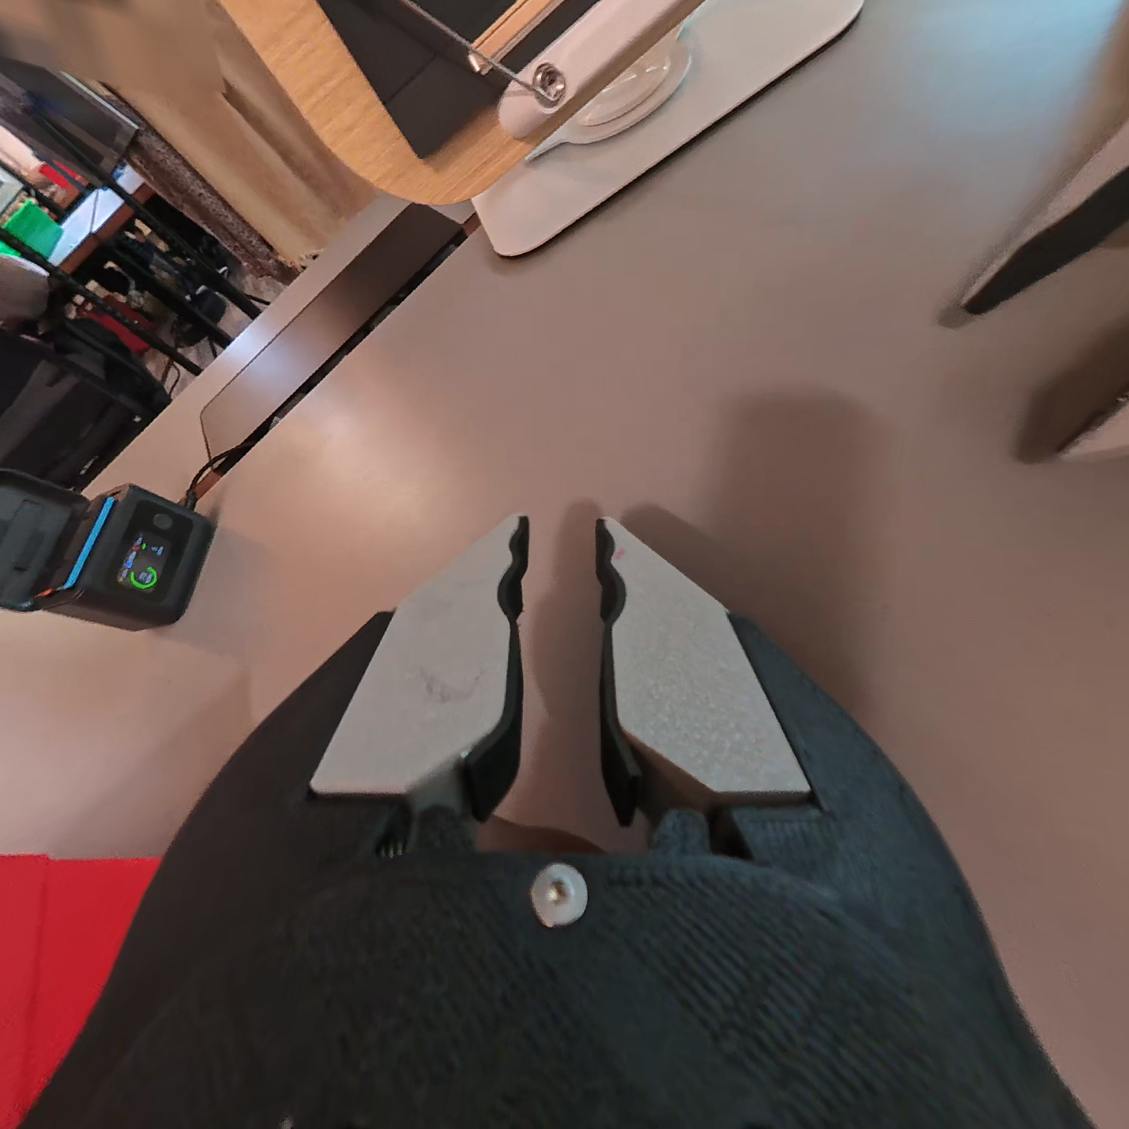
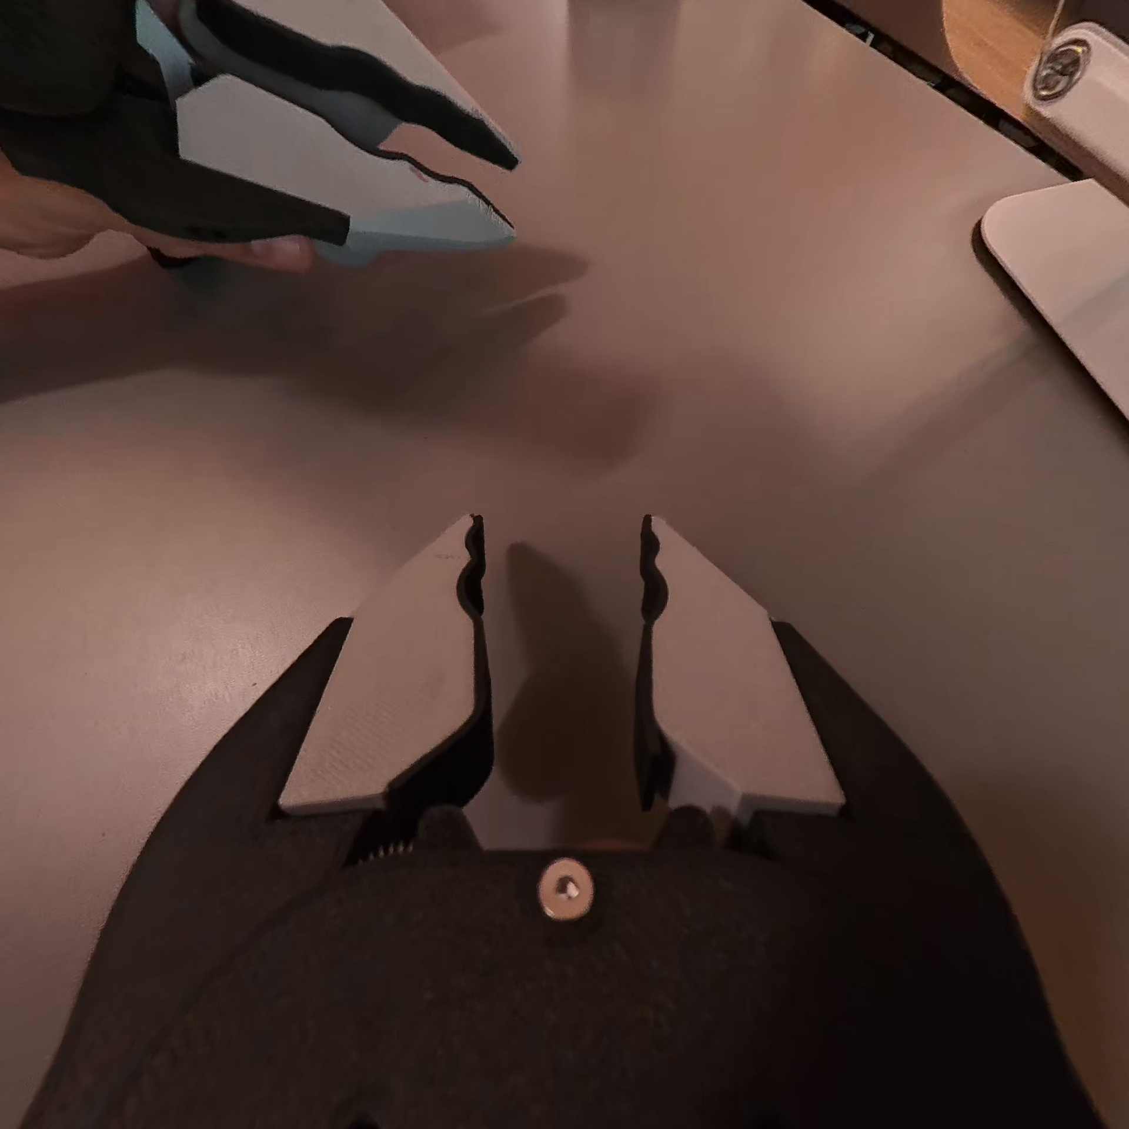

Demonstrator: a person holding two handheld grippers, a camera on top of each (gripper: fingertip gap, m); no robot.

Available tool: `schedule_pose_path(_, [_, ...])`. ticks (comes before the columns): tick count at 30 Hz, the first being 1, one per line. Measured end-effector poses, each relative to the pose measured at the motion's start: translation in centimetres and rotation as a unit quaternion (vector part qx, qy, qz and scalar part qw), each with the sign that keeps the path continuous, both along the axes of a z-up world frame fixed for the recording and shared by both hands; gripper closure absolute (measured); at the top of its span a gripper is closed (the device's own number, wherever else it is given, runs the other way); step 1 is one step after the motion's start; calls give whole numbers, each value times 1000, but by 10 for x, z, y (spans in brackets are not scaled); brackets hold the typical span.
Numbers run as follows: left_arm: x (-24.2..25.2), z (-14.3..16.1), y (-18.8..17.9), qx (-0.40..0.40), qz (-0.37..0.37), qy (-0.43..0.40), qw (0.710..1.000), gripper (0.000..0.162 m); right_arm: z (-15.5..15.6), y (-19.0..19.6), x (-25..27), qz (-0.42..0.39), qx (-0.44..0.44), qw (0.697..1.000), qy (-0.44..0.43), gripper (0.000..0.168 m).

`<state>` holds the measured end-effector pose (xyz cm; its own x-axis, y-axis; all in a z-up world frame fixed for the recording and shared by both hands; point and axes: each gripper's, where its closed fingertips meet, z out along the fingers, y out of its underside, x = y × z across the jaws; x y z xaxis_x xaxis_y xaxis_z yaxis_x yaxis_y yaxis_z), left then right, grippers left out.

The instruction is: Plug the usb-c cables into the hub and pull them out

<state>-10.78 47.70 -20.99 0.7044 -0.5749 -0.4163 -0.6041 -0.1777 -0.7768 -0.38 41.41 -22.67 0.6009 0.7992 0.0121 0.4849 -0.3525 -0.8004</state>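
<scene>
No hub and no usb-c cable shows in either view. My left gripper [image 1: 562, 525] is open and empty, its grey fingers a small gap apart, low over the bare brown table [image 1: 672, 342]. It also shows in the right wrist view [image 2: 510, 195] at the upper left, held by a hand, jaws apart. My right gripper [image 2: 562, 525] is open wider and empty over the same table [image 2: 763, 275].
A white flat base [image 1: 641, 153] with a white stand arm [image 1: 562, 79] sits at the far side; its corner shows in the right wrist view [image 2: 1063, 269]. A small black camera with a lit screen [image 1: 146, 562] stands at the table's left edge. Dark edged objects [image 1: 1051, 256] lie at the right. The grippers' ends are close to 12 cm from one another.
</scene>
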Motion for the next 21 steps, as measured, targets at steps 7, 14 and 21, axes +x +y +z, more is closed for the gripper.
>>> schedule_pose_path(7, [-16, -9, -18, -55, 64, -8, 996, 136, -5, -3, 0, 4, 10, 1000, -28, 121])
schedule_pose_path(14, [-71, 112, -49, -2, 114, -69, 991, 132, -6, -3, 1, 1, -4, 1000, -21, 122])
schedule_pose_path(21, [-202, 135, -27, -61, 256, -32, 964, 123, -9, -5, -1, 5, 2, 999, -40, 122])
